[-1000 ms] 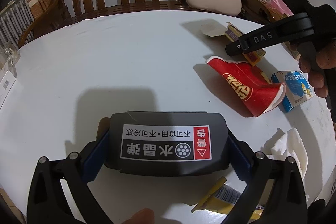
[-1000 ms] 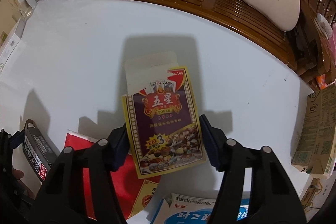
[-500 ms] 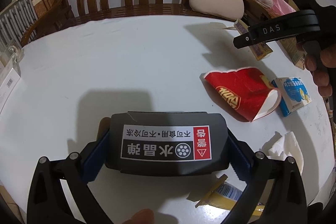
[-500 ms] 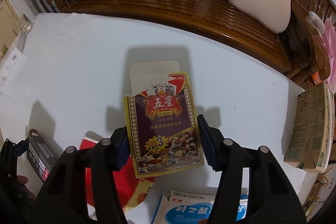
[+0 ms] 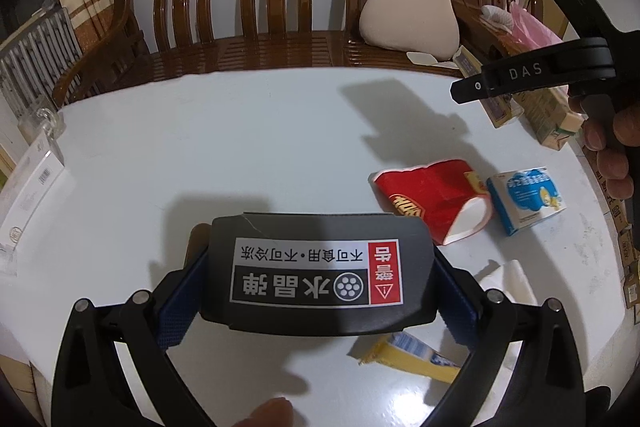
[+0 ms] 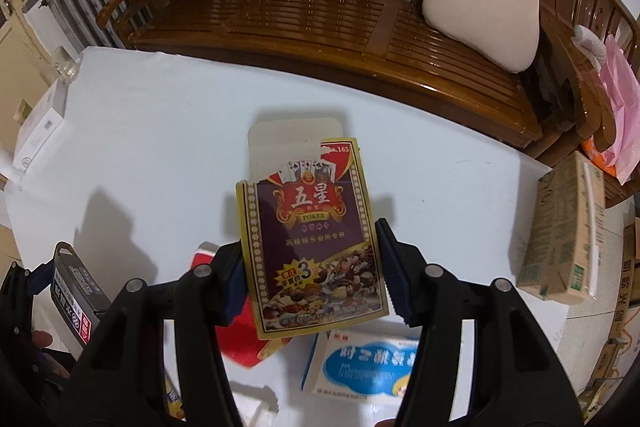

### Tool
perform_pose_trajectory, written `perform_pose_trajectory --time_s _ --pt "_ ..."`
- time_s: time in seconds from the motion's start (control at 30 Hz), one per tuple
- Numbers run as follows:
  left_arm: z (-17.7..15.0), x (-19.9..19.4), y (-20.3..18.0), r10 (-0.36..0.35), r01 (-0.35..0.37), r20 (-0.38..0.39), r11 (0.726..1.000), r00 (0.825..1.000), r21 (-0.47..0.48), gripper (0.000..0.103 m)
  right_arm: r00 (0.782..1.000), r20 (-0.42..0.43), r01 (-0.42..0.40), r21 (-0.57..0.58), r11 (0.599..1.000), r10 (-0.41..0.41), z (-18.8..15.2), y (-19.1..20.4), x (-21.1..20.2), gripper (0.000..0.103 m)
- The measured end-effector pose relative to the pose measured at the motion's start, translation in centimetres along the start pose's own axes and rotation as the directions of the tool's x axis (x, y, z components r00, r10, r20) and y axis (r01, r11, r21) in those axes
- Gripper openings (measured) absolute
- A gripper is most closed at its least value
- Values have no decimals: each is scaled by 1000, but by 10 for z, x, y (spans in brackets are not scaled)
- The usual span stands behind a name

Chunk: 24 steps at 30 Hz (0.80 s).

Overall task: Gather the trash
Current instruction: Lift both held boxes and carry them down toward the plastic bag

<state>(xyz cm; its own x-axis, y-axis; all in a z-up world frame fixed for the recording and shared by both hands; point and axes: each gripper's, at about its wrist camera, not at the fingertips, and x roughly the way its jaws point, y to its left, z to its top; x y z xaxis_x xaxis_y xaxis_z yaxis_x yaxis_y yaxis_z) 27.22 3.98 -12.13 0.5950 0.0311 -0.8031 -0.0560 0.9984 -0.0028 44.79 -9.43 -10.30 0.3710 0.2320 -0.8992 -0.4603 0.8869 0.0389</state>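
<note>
In the left wrist view, the lower middle of the frame is filled by the left gripper [image 5: 316, 291], its blue-padded fingers [image 5: 180, 301] pinching a dark box [image 5: 316, 275] with a white and red warning label by its two short sides. It is held flat and clear of the table, probably so it can be carried off without dragging other litter. Right of it, loose on the white table [image 5: 224, 131], lie a crushed red paper cup [image 5: 432, 203], a small blue and white box [image 5: 528, 199], a crumpled tissue [image 5: 508, 279] and, low in the frame, a yellow wrapper [image 5: 404, 355]; these look like the trash not yet gathered. At the upper right the right gripper [image 5: 516, 77] shows side-on.

In the right wrist view, the right gripper [image 6: 312, 271] sits at lower centre, its fingers [image 6: 394, 271] closed on the long edges of a playing-card box [image 6: 312, 239] whose top flap stands open. Gripping the lower half keeps the light carton upright and steady, I judge. The dark box shows again at the lower left edge, the red cup and blue box just below the fingers, and a tan carton [image 6: 564, 235] at the right edge of the table.

The table is glossy and white. Behind it, across the top of both frames, runs a slatted wooden bench [image 6: 320, 7] with a beige cushion [image 6: 484, 7] and a pink bag [image 6: 620, 99] at far right. No bin shows in either view.
</note>
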Motion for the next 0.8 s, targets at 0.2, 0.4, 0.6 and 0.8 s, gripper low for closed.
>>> perform_pose_trajectory --time_s 0.2,0.4,0.6,0.8 --pt "3 -32 -3 -2 2 37 1000 999 10 96 999 49 -18 2 1000 18 -5 -2 -39 55" --pt "5 -67 -10 -14 13 73 1000 997 16 96 995 97 -27 0 1000 27 -18 3 -83 55" --pt "-3 -106 -16 -28 25 116 999 993 33 96 988 148 -39 -17 999 41 -42 11 -127 55" --pt "-18 -137 -28 -37 28 146 998 989 64 96 982 183 -41 -32 999 47 -72 20 -169 55"
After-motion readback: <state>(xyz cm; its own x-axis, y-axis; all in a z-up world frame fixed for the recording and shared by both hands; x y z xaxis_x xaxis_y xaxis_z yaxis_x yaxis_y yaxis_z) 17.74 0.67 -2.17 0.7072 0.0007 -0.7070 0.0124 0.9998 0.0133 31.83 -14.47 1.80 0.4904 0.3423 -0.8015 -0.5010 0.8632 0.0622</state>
